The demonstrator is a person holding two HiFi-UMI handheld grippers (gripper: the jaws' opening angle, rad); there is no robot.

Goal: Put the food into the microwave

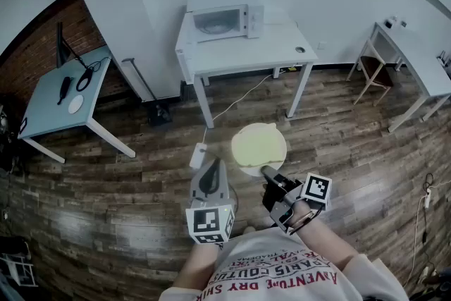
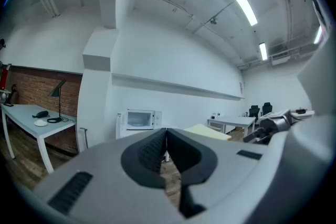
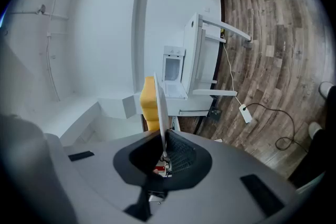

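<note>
I hold a white plate (image 1: 243,164) carrying flat pale-yellow food (image 1: 258,143) over the wooden floor. My right gripper (image 1: 268,171) is shut on the plate's near rim. In the right gripper view the plate (image 3: 160,97) runs edge-on out from between the right gripper's (image 3: 164,140) jaws, with the yellow food (image 3: 148,105) on its left face. My left gripper (image 1: 213,167) hangs just left of the plate, shut and empty; in its own view the left gripper's (image 2: 166,131) pads touch. The white microwave (image 1: 224,21) stands on a white table (image 1: 282,46) ahead, its door apparently swung open to the left.
A power strip (image 1: 197,155) and its cable lie on the floor between me and the table. A grey-blue desk (image 1: 49,116) with a lamp stands at the left. A white desk (image 1: 416,60) and a chair (image 1: 370,72) are at the right.
</note>
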